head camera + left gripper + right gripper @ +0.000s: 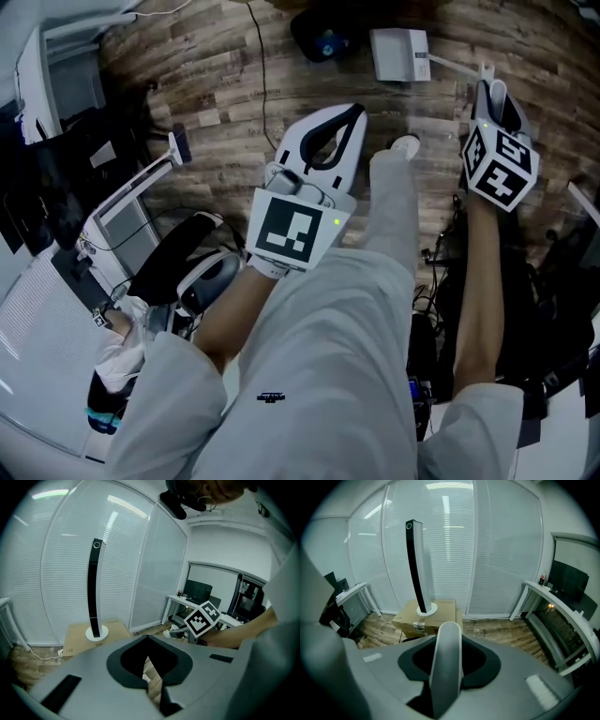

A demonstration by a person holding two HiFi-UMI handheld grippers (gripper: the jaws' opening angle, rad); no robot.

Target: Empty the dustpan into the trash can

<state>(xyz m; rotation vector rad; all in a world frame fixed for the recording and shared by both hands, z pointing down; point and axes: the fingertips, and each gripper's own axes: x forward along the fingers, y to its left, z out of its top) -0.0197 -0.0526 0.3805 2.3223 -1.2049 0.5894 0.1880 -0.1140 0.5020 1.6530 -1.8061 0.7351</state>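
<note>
right tool point(489, 96) clamps the dustpan handle point(446, 667); left tool point(328, 141) closed, empty. keep the pan point(398, 52) level until over the dark bin point(323, 42) at its nine o'clock, then tip.

Tower fan point(416, 564) on cardboard box point(443, 614), window blinds point(497, 550), plank floor point(206, 75)

Right gripper point(449, 660) at six o'clock clamped on a pale rounded handle point(446, 677), tall black-and-white tower fan point(417, 569) at eleven o'clock upright on a cardboard box point(438, 612), white blinds point(497, 550) behind, white desk point(562, 616) at three o'clock, wood floor point(501, 632) below
</note>
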